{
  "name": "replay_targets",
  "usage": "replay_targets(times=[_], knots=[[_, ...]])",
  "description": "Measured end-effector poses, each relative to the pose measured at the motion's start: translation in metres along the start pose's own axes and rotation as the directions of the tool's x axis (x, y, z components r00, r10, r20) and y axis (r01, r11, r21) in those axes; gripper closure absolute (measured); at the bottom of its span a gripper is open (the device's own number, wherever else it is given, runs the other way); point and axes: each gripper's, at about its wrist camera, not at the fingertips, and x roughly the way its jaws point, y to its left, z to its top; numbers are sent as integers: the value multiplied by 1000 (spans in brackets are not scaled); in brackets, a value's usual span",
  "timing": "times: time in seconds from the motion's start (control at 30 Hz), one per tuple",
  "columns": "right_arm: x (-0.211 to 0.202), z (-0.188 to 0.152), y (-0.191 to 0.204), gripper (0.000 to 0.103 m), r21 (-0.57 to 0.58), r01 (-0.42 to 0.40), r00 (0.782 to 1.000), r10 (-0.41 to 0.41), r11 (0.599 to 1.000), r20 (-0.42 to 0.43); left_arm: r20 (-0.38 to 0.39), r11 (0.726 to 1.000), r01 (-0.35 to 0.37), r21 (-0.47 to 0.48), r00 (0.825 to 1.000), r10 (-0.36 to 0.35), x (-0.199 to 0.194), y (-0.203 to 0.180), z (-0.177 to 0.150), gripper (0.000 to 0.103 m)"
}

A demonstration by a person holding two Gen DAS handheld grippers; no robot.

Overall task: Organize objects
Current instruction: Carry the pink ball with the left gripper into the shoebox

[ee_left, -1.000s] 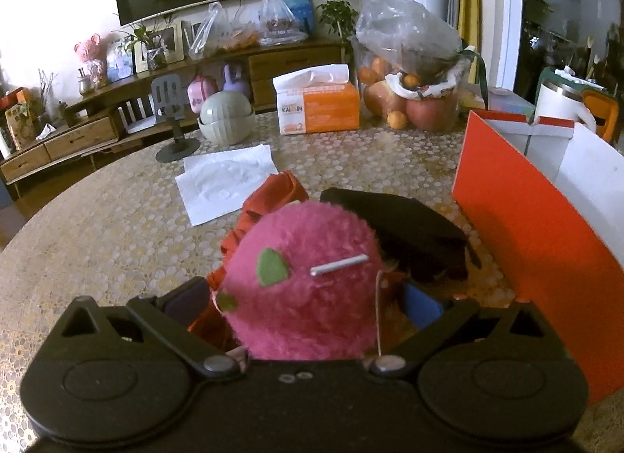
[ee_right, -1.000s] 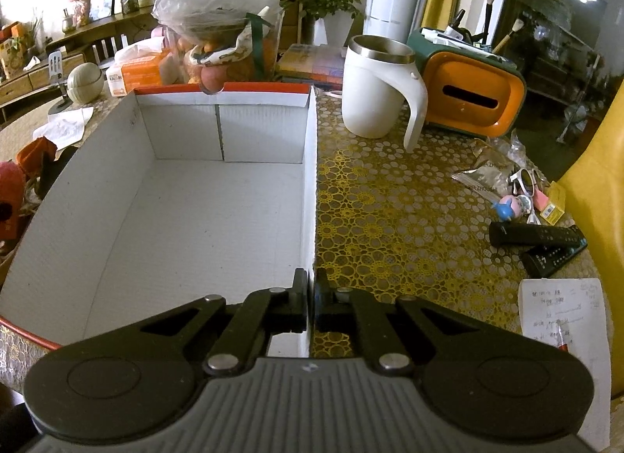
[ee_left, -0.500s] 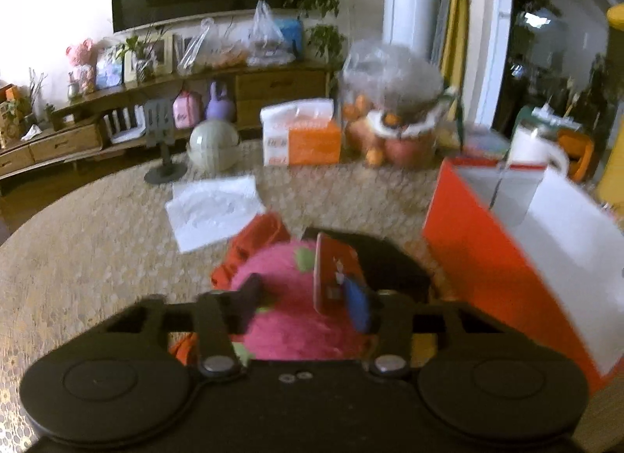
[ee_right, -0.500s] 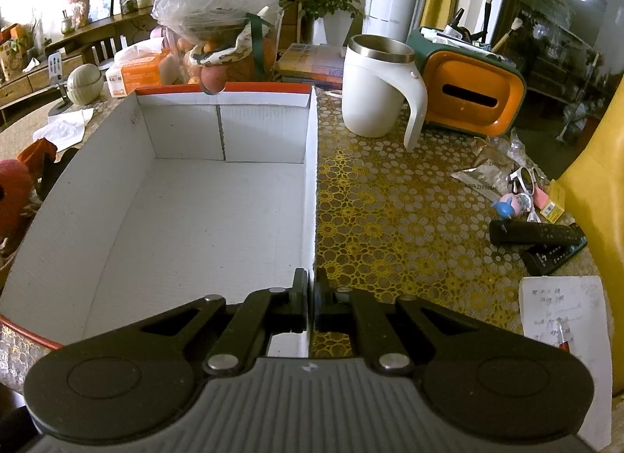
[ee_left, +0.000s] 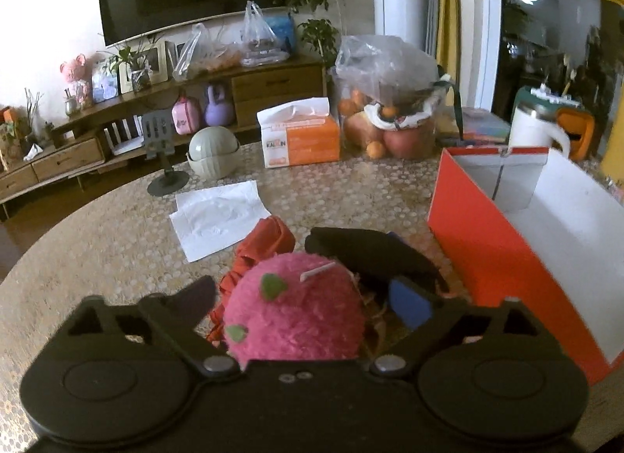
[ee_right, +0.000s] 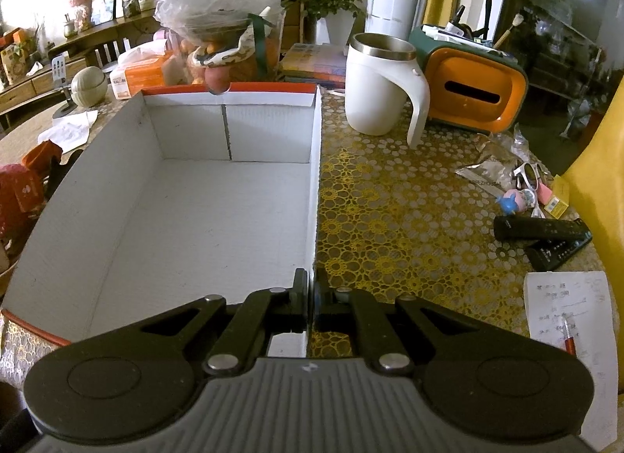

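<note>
Here's the pink plush ball [ee_left: 294,308], fuzzy, with green felt flecks and a white tag, sitting low between the fingers of the left hand-held gripper [ee_left: 300,301]. It looks light, soft and squashy, so it should give under pressure rather than slip; a squeeze across its widest middle seems the safest hold, well clear of the tag. The jaws stand wide on either side of it, and whether the pads actually touch the fur I cannot tell.

Just behind the ball lies a crumpled orange-red cloth [ee_left: 265,246], and beside that a black pouch [ee_left: 370,254], all on the patterned desk [ee_left: 97,250]. To the right, near but apart, waits the red box [ee_left: 487,258], white inside and with nothing in it.

Over in the right wrist view, the right hand-held gripper [ee_right: 311,297] is pinched tight on the box's [ee_right: 316,187] near side wall, steadying it.

Now the change: half a second back the left jaws were pulled in close with a small red card held up between them; now they are spread, no card is visible, and the ball shows in full as it did a second ago. The right side has not budged.
</note>
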Motion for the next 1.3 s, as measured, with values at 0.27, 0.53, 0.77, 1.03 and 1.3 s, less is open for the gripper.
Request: replay_targets(times=[0.27, 0.53, 0.77, 1.03, 1.3], knots=[[0, 1, 0, 100, -5, 0, 1000, 0, 1000, -2, -60, 996, -72, 53, 995, 76, 28, 0, -11, 1], [0, 1, 1, 100, -9, 7, 1000, -7, 1000, -5, -47, 999, -26, 27, 999, 28, 26, 3, -13, 30], [0, 1, 1, 100, -8, 7, 1000, -7, 1000, -5, 1, 1000, 2, 8, 1000, -2, 5, 4, -2, 40], [-2, 0, 2, 100, -8, 1, 1000, -2, 1000, -5, 77, 997, 72, -19, 995, -71, -31, -8, 23, 41], [-4, -2, 5, 100, 0, -7, 1000, 7, 1000, -9, 116, 973, 225, 47, 966, -229, -52, -70, 50, 41]])
